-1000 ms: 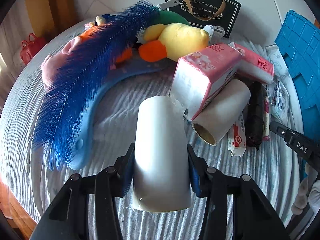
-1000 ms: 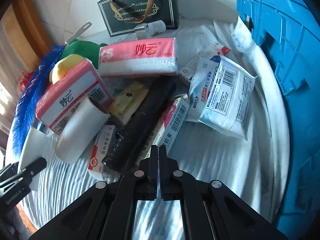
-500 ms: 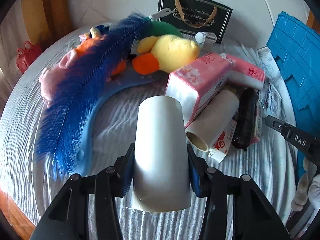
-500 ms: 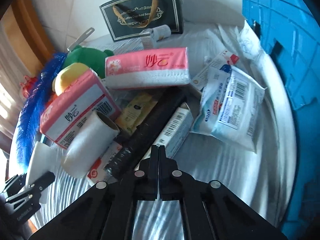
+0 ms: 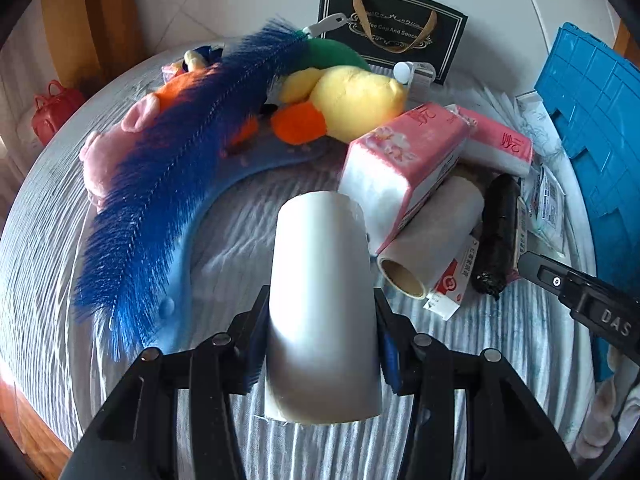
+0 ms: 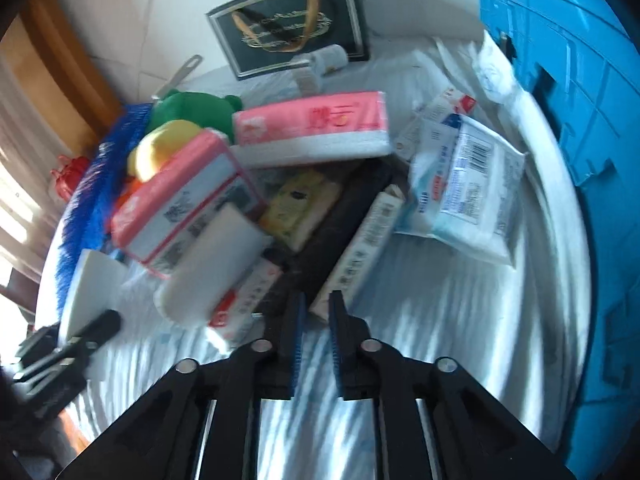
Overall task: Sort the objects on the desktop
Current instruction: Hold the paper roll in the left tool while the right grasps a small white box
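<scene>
My left gripper is shut on a white paper roll, held above the striped tablecloth. A second white roll lies to its right against a pink tissue pack. In the right wrist view my right gripper hangs over the cloth; its jaws are opening, nothing between them. Just beyond its tips lie a white medicine box, a black roll and a red-and-white box. The left gripper with its roll shows at the left edge.
A blue crate stands on the right. A black gift bag stands at the back. A blue duster, plush toys, a second tissue pack, a yellow packet and a white-blue pouch crowd the table.
The right gripper's jaws have parted from fully shut to a narrow gap, and it has shifted slightly toward the pile. The left gripper keeps its hold on the roll.
</scene>
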Demonstrator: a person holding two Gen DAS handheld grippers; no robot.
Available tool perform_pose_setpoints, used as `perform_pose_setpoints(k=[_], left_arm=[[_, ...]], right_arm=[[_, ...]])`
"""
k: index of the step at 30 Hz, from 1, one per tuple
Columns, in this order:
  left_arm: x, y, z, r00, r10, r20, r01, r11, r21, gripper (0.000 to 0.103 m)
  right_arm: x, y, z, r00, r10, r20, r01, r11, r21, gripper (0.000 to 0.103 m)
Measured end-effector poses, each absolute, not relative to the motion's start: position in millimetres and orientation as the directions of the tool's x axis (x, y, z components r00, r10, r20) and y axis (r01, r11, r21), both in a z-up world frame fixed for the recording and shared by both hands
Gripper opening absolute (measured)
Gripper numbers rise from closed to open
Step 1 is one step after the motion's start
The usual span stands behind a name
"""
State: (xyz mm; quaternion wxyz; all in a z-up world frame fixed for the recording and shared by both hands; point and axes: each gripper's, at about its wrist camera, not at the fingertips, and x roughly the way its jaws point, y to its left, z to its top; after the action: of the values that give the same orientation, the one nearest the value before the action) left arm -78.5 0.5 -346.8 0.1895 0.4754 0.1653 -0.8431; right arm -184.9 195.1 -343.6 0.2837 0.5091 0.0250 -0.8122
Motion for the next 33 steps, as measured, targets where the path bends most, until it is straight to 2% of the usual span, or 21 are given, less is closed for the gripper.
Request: perform_pose_setpoints(k=[1, 6, 11, 12, 14, 15, 17, 20, 22, 26, 33], left_arm=[[-77.1, -3.1, -349.8, -0.471, -0.161, -0.867, 0.483, -0.870, -0.101, 0.046], [-71.4, -18.0, -357.3, -0.457, -0.157, -0.875, 0.499, -0.860, -0.106, 0.046], [-67.9, -26.1, -361.9, -0.449, -0.149, -0.881, 0.496, -0.862, -0.106, 0.046], [-67.7, -26.6, -362.4, -0.448, -0.149, -0.882, 0.491, -0.865, -0.104, 0.046], [-67.2, -26.9, -362.7, -0.450, -0.144, -0.881, 0.483, -0.869, -0.104, 0.046], [-67.0, -27.2, -362.3, -0.454, -0.140, -0.880, 0.477, -0.872, -0.108, 0.046], [-66.3, -26.3, -358.1, -0.466, -0.137, -0.874, 0.466, -0.878, -0.111, 0.046], [-65.4, -22.9, -344.4, -0.501, -0.138, -0.854, 0.441, -0.890, -0.115, 0.046], [-66.7, -20.1, -334.5, -0.528, -0.139, -0.838, 0.422, -0.899, -0.117, 0.046], [-71.6, -16.4, -330.8, -0.530, -0.127, -0.838, 0.405, -0.907, -0.119, 0.046], [-69.6, -21.4, -357.7, -0.478, -0.098, -0.873, 0.395, -0.912, -0.114, 0.046]], right_arm=[[-179.9, 189.4, -342.5, -0.310, -0.449, -0.838, 0.498, -0.828, 0.259, 0.028], [-162.7, 156.1, -358.7, -0.236, -0.438, -0.868, 0.516, -0.813, 0.270, 0.028], [-162.8, 126.5, -382.8, -0.274, -0.357, -0.893, 0.507, -0.843, 0.182, 0.029], [-166.5, 123.1, -386.4, -0.292, -0.365, -0.884, 0.498, -0.847, 0.185, 0.039], [-170.4, 116.2, -390.5, -0.319, -0.350, -0.881, 0.495, -0.854, 0.159, 0.042], [-169.5, 111.5, -390.9, -0.333, -0.336, -0.881, 0.506, -0.852, 0.134, 0.041], [-166.1, 109.7, -389.7, -0.333, -0.335, -0.881, 0.514, -0.848, 0.128, 0.033], [-156.4, 121.6, -383.4, -0.293, -0.366, -0.883, 0.512, -0.840, 0.178, 0.006], [-145.8, 130.0, -373.1, -0.295, -0.386, -0.874, 0.530, -0.827, 0.186, 0.003], [-135.8, 138.9, -356.0, -0.295, -0.417, -0.860, 0.548, -0.811, 0.205, 0.003], [-138.1, 163.5, -361.5, -0.282, -0.317, -0.906, 0.490, -0.859, 0.148, 0.010]])
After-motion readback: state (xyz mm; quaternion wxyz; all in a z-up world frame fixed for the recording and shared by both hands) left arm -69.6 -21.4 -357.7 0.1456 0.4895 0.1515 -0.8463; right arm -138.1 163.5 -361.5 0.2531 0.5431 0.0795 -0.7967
